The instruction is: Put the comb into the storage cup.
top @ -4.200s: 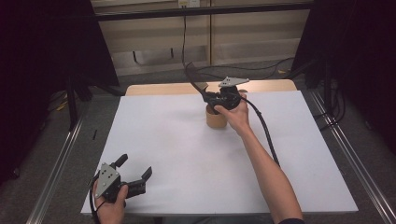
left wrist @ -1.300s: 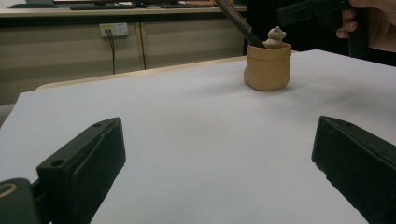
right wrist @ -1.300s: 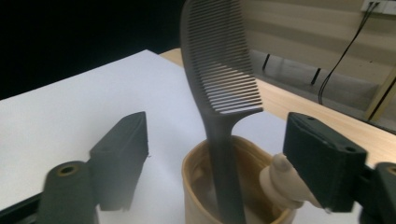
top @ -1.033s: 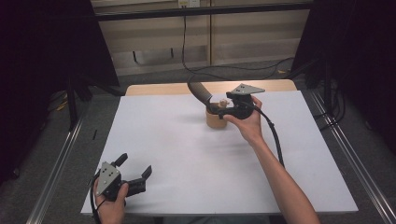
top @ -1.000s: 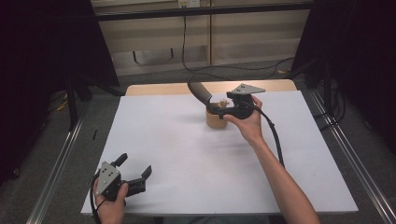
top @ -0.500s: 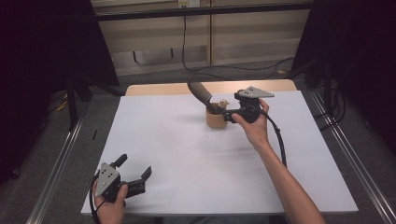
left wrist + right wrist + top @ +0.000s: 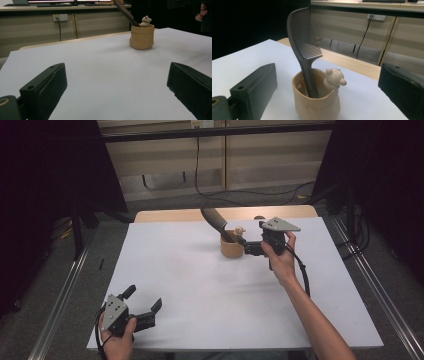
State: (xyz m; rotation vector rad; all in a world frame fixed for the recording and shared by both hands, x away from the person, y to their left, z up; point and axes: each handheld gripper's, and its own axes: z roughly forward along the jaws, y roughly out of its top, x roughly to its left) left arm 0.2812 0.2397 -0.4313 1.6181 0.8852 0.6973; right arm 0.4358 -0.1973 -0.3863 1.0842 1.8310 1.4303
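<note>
A tan pouch-shaped cup (image 7: pixel 231 248) stands on the far middle of the white table (image 7: pixel 210 285). In it a dark grey comb (image 7: pixel 214 220) leans up and to the left, teeth end up, beside a small beige bear figure (image 7: pixel 241 230). My right gripper (image 7: pixel 243 246) sits just right of the cup, open, jaws pointing at it and holding nothing. In the right gripper view the comb (image 7: pixel 303 42), bear (image 7: pixel 334 78) and cup (image 7: pixel 317 105) sit close between the wide-apart jaws. My left gripper (image 7: pixel 145 298) rests open at the near left corner, the cup (image 7: pixel 141 37) far ahead of it.
A wooden strip (image 7: pixel 170 215) borders the table's far edge. Cables (image 7: pixel 250 195) lie on the floor beyond it. Metal rails (image 7: pixel 65 290) run along both sides of the table. The right gripper's cable (image 7: pixel 305 275) trails along the forearm.
My right gripper has drawn back to the right, off the comb, and now stands open beside the cup. The comb stays leaning in the cup. My left gripper has not moved.
</note>
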